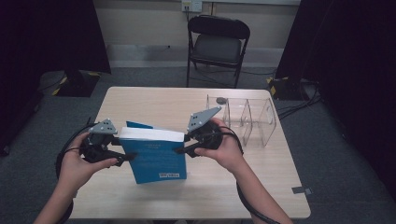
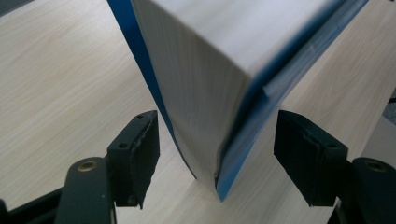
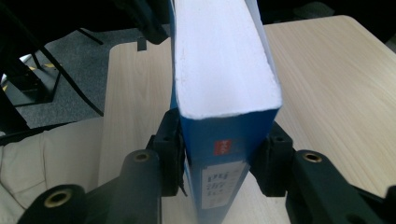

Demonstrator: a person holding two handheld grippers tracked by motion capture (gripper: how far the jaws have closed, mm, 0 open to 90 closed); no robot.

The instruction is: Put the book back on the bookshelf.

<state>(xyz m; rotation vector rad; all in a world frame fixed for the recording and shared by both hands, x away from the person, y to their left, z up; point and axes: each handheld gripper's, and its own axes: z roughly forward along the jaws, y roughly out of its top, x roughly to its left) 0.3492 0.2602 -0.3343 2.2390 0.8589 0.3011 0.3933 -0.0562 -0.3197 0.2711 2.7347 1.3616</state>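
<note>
Right gripper [image 3: 219, 161]: clamped on the blue book [image 1: 156, 154] at its spine end, one pad on each cover, spine label sitting between the jaws. In the high view the right gripper [image 1: 180, 150] meets the book's right edge, roughly mid-height.

Left gripper [image 2: 217, 156]: jaws apart, straddling the book's fore-edge corner w/ clear gap on both sides; no pad contact, so it holds nothing. In the high view the left gripper [image 1: 130, 156] is at the book's left edge, tips just onto the front cover.

Book: standing on the table [image 1: 196, 100], tilted, white page block up, front cover facing the person. Its bottom corner looks to touch the wood in the left gripper view; can't tell how much weight rests there vs. in the right grip. Long axis runs left-right betw. the two grippers, so each tool faces one short end.

Key relation: the book lies straight ahead of the left jaws, already between them, thickness lined up w/ the gap. Closing should suffice, no reposition needed, I'd judge.

From the book outward: clear acrylic divider rack [image 1: 247, 119] to its right and farther back, well apart, slots across the table. Black folding chair [image 1: 217, 44] beyond the table's far edge.

Likely aim: book into a rack slot. Right hand is the nearer one to the rack.
</note>
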